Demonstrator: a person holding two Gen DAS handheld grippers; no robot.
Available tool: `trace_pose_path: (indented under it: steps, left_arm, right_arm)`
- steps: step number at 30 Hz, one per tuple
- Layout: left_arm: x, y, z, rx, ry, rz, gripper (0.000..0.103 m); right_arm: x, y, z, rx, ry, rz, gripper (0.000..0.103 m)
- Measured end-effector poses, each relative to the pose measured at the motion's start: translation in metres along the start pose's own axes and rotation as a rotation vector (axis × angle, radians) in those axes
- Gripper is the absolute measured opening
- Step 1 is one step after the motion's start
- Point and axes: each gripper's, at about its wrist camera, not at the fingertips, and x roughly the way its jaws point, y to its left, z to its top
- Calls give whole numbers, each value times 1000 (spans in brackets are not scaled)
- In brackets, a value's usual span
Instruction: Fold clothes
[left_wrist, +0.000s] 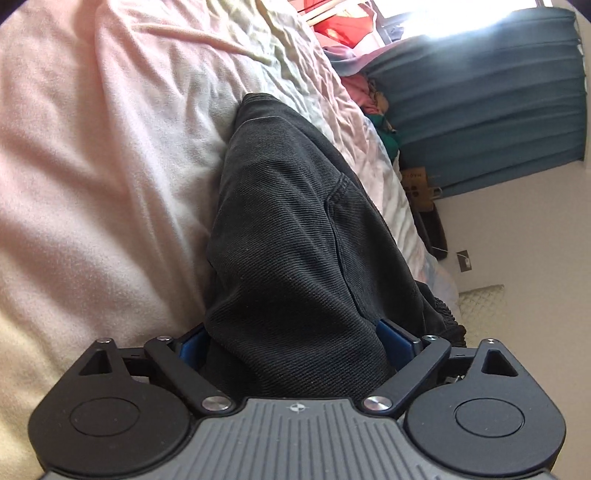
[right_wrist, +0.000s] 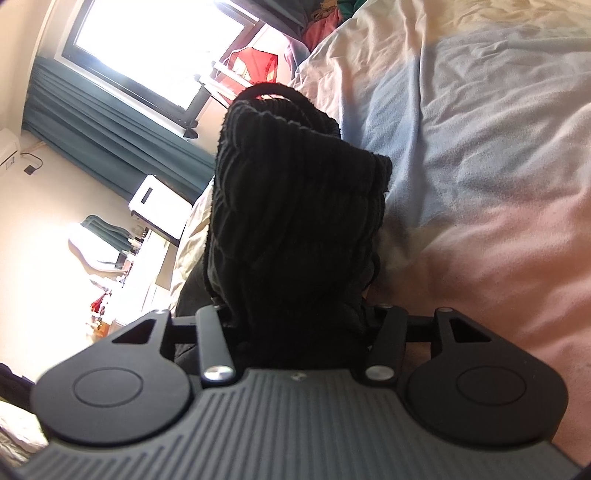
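Bed covered by a rumpled pale pink, cream and light-blue sheet (left_wrist: 92, 166), the working surface in both wrist views; a teal pleated curtain (left_wrist: 480, 96) hangs below a bright window in the background.

Black ribbed, corduroy-like garment (left_wrist: 295, 229), the item to be folded, held above the sheet between the two grippers. In the left wrist view it runs forward from the jaws as a long dark panel with a stitched curved seam, apparently a pocket edge. In the right wrist view the same fabric (right_wrist: 295, 221) stands bunched, a gathered band and a thin cord loop at its far end.

Left gripper (left_wrist: 295, 343): blue-padded fingers (left_wrist: 397, 341) set partly apart, with a thick gather of cloth filling the gap — a pinch on bulk, not on a single layer.

Right gripper (right_wrist: 301, 325): the jaws stand close on a wad of the same cloth; the fingertips themselves are hidden by it.

Handling, as judged: soft, limp, moderately heavy for clothing, not fragile; the ribbed nap should resist slipping. It will sag wherever unsupported — best held at the banded edge and at seams or corners, where layers are firm.
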Motion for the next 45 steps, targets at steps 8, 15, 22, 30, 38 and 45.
trace_pose_path:
  steps: [8,15,22,30,38,45]
  left_arm:
    - [-5,0,-1,7,-54,-1,64]
    - [-34,-26,2,19,-162,-73,55]
    - [-12,-125,35,122,-199,-108,55]
    - [108,-280,71,386,-267,-212,55]
    - [292,-357,80,497,-160,-224,55]
    - [395,-305,73,479,-26,-75,55]
  right_arm:
    - [-11,26,-5,-123,-71,7,45]
    - [-38,64,11,-190,-164,103,40]
    - [-76,80,72,-183,-282,209,39]
    - [-120,31,180,-112,-529,242,39]
    - [-118,-89,233,27,-732,185,39]
    - [-71,-172,230,169,-637,8,39]
